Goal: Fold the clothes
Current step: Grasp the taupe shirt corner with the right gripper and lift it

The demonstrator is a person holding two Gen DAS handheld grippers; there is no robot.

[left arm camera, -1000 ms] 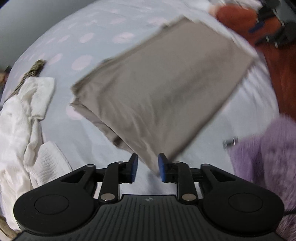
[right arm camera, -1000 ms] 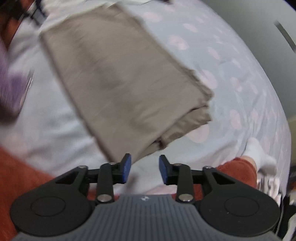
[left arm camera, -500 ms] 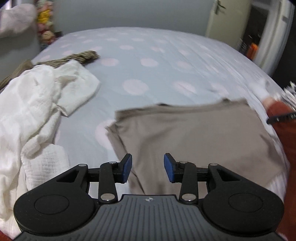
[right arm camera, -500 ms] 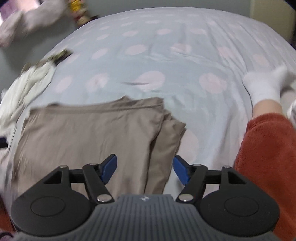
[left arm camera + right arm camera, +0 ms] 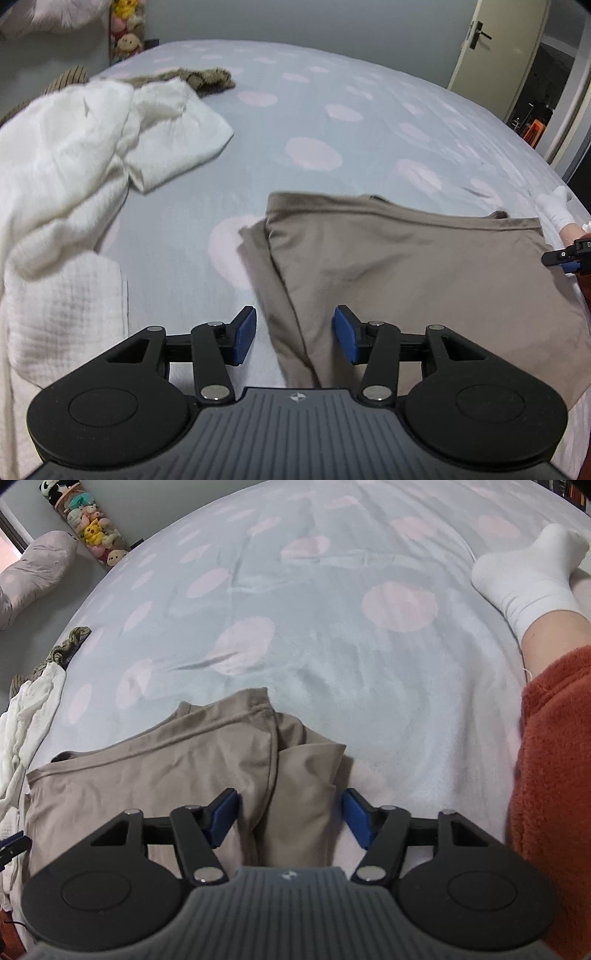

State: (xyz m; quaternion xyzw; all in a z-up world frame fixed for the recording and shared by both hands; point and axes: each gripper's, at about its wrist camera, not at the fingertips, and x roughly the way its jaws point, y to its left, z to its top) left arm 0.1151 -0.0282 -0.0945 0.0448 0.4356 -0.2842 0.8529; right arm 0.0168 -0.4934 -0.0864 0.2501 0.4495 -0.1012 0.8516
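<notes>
While the folded taupe garment (image 5: 424, 269), smooth and soft with stitched hems, lies flat on the pale blue bedsheet (image 5: 314, 122) with pink dots, both grippers angle down over its near edge. Left gripper (image 5: 293, 338) has just been widening, right gripper (image 5: 290, 818) narrowing; both gape, pads clear of cloth.

Beyond the folded taupe garment (image 5: 424, 266) the pale blue bed sheet with pink dots (image 5: 332, 110) lies bare and wide, open room toward the far edge. A heap of white crinkled cloth (image 5: 66, 177) blocks the left side, with a brown knitted piece (image 5: 207, 79) behind it. On the right, a leg in rust-red fleece (image 5: 554, 760) and a white sock (image 5: 524, 572) close off that side.
</notes>
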